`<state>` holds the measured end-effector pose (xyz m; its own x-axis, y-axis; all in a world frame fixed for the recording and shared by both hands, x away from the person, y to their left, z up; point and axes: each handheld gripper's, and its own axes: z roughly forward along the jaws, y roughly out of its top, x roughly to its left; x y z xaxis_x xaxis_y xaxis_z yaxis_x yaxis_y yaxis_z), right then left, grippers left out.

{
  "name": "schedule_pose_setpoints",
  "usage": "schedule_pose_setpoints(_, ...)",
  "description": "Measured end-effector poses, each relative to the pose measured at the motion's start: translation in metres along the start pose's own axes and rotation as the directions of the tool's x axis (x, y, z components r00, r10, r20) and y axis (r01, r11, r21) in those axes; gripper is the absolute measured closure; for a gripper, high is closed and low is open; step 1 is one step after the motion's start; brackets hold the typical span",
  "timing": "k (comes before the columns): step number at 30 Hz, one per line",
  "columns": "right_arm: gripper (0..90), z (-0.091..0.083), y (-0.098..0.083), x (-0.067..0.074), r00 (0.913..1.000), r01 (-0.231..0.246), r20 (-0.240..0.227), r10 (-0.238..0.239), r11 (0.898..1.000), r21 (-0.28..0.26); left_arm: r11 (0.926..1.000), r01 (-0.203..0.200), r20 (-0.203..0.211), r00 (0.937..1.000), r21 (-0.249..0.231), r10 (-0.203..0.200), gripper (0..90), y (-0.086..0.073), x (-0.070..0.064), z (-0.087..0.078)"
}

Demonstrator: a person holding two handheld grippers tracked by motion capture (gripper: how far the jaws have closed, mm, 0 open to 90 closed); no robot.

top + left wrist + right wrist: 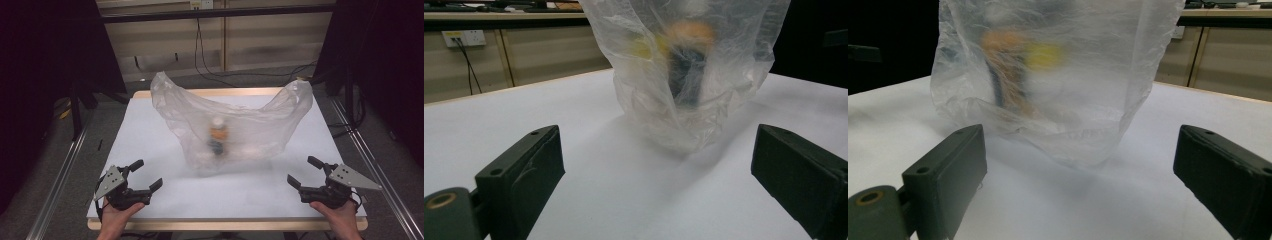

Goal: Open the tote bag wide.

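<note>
Clear plastic bag stood at table centre; left claw at 7 o'clock, right claw at 5, both held apart, nothing gripped

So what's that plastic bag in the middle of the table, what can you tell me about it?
The plastic bag is thin, clear, crinkled film, standing on the white table near its middle. Its mouth is open, with two corners peaking up at left and right and the rim sagging between. Inside, blurred through the film, stands an upright bottle-like item with a pale top, orange band and dark lower part; something yellow shows beside it in the gripper views. Both grippers are open, apart from it.
</note>
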<state>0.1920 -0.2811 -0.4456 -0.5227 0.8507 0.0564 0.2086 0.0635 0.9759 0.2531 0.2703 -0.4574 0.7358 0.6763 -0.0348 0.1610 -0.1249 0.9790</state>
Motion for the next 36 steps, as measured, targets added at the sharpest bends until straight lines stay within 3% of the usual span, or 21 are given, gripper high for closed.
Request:
schedule_pose_setpoints(7, 15.5, -0.001, 0.002, -0.002, 1.0000, 0.000, -0.001, 0.000, 1.000, 0.002, 0.9997, 0.018, 0.010, 0.9998, 0.014, -0.018, 13.1, 0.001, -0.003, 0.002)
schedule_pose_setpoints(8, 18.2, -0.001, 0.002, -0.003, 1.0000, -0.001, -0.008, 0.001, 1.000, 0.003, 0.9995, 0.001, 0.027, 0.9996, 0.033, -0.002, 15.2, 0.002, -0.002, 0.002)
schedule_pose_setpoints(12, 29.1, 0.001, 0.005, -0.005, 0.9995, -0.003, -0.030, 0.003, 1.000, 0.001, 0.9988, -0.010, 0.062, 0.9980, 0.047, 0.007, 27.9, 0.005, -0.004, 0.005)
schedule_pose_setpoints(14, 39.3, 0.003, 0.006, -0.005, 0.9986, 0.001, -0.052, -0.001, 1.000, 0.004, 0.9989, -0.005, 0.080, 0.9968, 0.047, 0.001, 33.9, 0.008, -0.006, 0.007)
schedule_pose_setpoints(15, 39.3, 0.003, 0.007, -0.004, 0.9980, 0.000, -0.063, 0.000, 1.000, 0.006, 0.9989, -0.005, 0.080, 0.9968, 0.047, 0.001, 36.4, 0.008, -0.006, 0.007)
schedule_pose_setpoints(17, 49.0, 0.005, 0.009, -0.003, 0.9967, 0.009, -0.080, -0.009, 1.000, 0.006, 0.9978, -0.037, 0.110, 0.9934, 0.054, 0.031, 40.9, 0.014, -0.009, 0.009)
schedule_pose_setpoints(18, 51.7, 0.006, 0.010, -0.002, 0.9958, 0.016, -0.090, -0.015, 1.000, 0.009, 0.9980, -0.032, 0.103, 0.9944, 0.054, 0.026, 41.5, 0.015, -0.011, 0.011)
schedule_pose_setpoints(19, 54.2, 0.007, 0.011, -0.001, 0.9947, 0.009, -0.102, -0.009, 1.000, 0.007, 0.9976, -0.028, 0.139, 0.9902, 0.063, 0.019, 45.5, 0.017, -0.011, 0.011)
schedule_pose_setpoints(23, 62.1, 0.009, 0.017, 0.000, 0.9921, 0.022, -0.124, -0.021, 1.000, 0.008, 0.9976, -0.029, 0.152, 0.9882, 0.062, 0.019, 61.7, 0.023, -0.012, 0.012)
schedule_pose_setpoints(26, 67.4, 0.012, 0.021, 0.002, 0.9890, 0.030, -0.146, -0.027, 0.999, 0.022, 0.9971, -0.002, 0.156, 0.9876, 0.076, -0.010, 62.9, 0.027, -0.013, 0.013)
schedule_pose_setpoints(27, 69.7, 0.014, 0.024, 0.005, 0.9867, 0.039, -0.160, -0.032, 0.998, 0.039, 0.9948, 0.030, 0.173, 0.9838, 0.097, -0.047, 66.3, 0.030, -0.013, 0.013)
schedule_pose_setpoints(32, 76.4, 0.019, 0.032, 0.010, 0.9814, 0.038, -0.190, -0.028, 0.998, 0.044, 0.9932, 0.035, 0.205, 0.9771, 0.111, -0.058, 74.5, 0.035, -0.012, 0.016)
schedule_pose_setpoints(36, 81.5, 0.031, 0.043, 0.014, 0.9733, 0.042, -0.228, -0.032, 0.998, 0.039, 0.9930, -0.006, 0.235, 0.9718, 0.118, -0.022, 81.0, 0.044, -0.016, 0.025)
